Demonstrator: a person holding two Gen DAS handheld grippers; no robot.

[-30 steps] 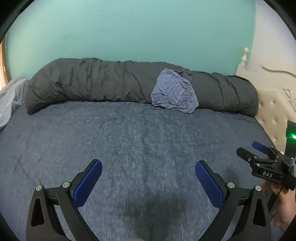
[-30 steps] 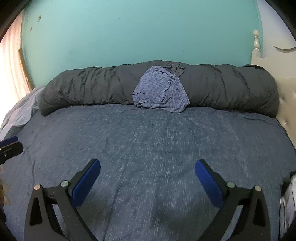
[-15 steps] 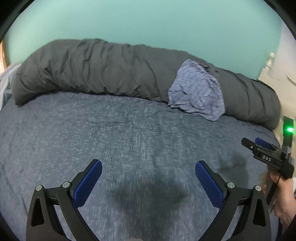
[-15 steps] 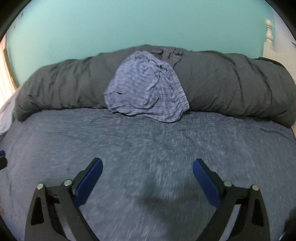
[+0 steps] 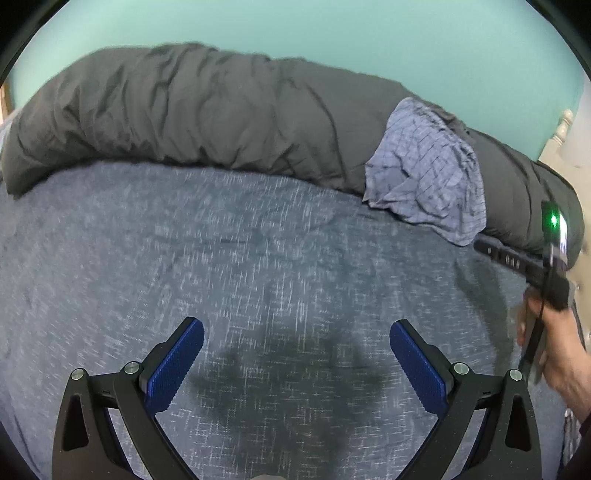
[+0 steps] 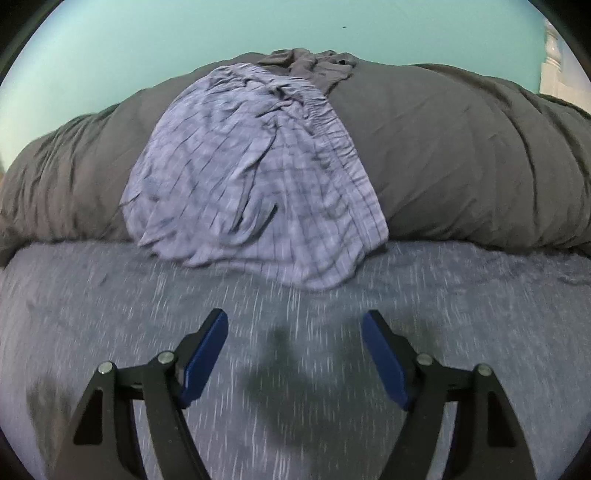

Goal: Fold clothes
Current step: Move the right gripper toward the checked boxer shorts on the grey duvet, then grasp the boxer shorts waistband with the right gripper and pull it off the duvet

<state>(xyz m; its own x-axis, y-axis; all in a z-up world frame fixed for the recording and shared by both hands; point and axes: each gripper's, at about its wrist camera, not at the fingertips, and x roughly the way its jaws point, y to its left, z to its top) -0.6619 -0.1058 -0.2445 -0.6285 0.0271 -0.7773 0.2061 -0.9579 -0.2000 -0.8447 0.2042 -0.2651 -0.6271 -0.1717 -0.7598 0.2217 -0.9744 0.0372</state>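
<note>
A crumpled lilac checked garment (image 6: 251, 177) hangs down the front of a rolled grey duvet (image 6: 461, 158), its lower edge resting on the blue bedsheet (image 6: 92, 295). My right gripper (image 6: 295, 316) hovers over the sheet just short of that edge. Its jaws are closing and hold nothing. In the left wrist view the same garment (image 5: 424, 173) lies far to the right. My left gripper (image 5: 297, 326) stands open over bare sheet, well left of it. A hand (image 5: 557, 354) holding the right tool shows at that view's right edge.
A darker grey garment (image 6: 310, 66) is bunched on top of the duvet behind the checked one. The duvet (image 5: 203, 118) runs along a teal wall (image 5: 295, 33). A cream headboard post (image 6: 550, 48) stands at the right. Blue sheet (image 5: 221, 258) spreads to the left.
Both grippers have moved forward and down toward the duvet. The checked garment now looms large ahead of the right gripper, whose jaws have narrowed. The left jaws stay wide.
</note>
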